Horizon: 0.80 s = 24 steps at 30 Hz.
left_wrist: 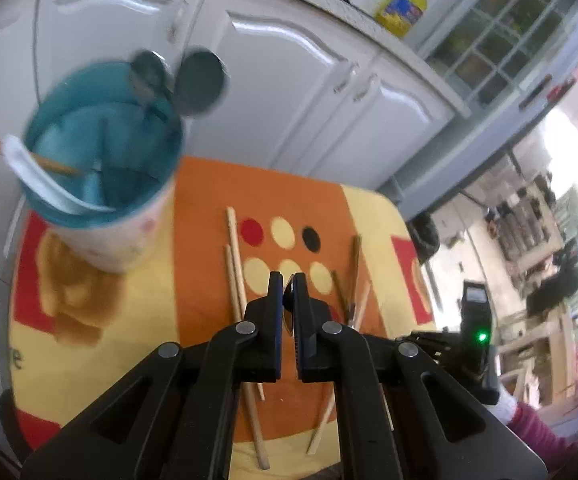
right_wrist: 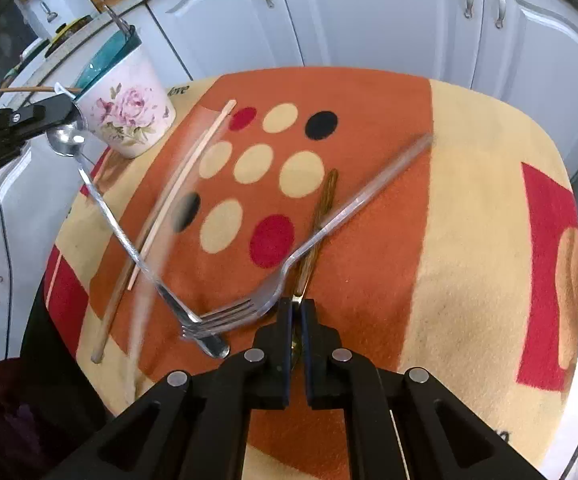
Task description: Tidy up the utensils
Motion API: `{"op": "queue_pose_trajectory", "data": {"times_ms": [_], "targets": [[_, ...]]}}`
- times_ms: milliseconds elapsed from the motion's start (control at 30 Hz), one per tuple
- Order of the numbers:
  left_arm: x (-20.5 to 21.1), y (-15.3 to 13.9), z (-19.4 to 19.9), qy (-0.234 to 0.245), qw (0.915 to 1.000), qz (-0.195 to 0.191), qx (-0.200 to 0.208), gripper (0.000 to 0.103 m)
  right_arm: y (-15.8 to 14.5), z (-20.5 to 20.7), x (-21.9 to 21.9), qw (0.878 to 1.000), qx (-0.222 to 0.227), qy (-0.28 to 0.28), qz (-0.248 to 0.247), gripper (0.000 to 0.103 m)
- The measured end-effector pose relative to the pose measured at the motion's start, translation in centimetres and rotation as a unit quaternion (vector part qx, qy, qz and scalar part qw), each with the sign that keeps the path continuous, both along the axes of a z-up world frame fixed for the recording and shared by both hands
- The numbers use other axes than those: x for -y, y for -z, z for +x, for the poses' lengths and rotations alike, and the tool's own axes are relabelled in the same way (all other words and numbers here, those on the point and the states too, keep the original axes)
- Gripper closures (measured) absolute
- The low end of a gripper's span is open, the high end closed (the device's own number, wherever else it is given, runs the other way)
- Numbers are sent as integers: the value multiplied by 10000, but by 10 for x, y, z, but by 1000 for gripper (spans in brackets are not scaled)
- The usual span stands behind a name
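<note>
Left gripper (left_wrist: 287, 292), jaws clenched on a steel spoon's (right_wrist: 66, 140) bowl, carries it near the floral cup (right_wrist: 127, 118). Right gripper (right_wrist: 297, 312) grasps a wooden-handled utensil (right_wrist: 321, 208) on the bench (right_wrist: 469, 240). The long dangling handle could snag the fork (right_wrist: 249, 308), or the spoon could slip.

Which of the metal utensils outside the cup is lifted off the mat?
The metal spoon: the left gripper clamps its bowl, and its handle slants down over the mat. The fork lies flat on the mat.
</note>
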<state>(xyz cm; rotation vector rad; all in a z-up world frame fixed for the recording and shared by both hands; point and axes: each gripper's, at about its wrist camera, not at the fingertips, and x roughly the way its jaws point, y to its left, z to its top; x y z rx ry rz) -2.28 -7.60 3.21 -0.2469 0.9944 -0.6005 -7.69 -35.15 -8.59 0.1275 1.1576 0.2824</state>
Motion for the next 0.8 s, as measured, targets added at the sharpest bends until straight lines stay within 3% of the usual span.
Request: {"op": "queue_pose_trajectory", "data": {"times_ms": [167,267,333,400,533,633,800], "targets": [[-15,-1,3,-148,9999,53,52,100,-4,0,4,9999,4,109,98,100],[-14,6,1,-71,9999,148,-29,100,-23,-6,15,9950,304,414,856,99],[-11,12,0,-33,9998,140,-111,101,-35,-5,12,9910,531,321,1185,97],[-12,17,-1,-62,9998,95,-168,101,-35,1,0,9935,583,193,957,96],[-27,14,-1,-199,9996,-16,-208,100,0,15,-21,9979,214,-149,590,99],[-39,18,-3,-270,9992,57,-279,100,0,11,-18,9965,318,-171,751,103],[-53,25,-4,-332,9983,-138,-467,100,1,7,-19,9969,371,-401,572,103]]}}
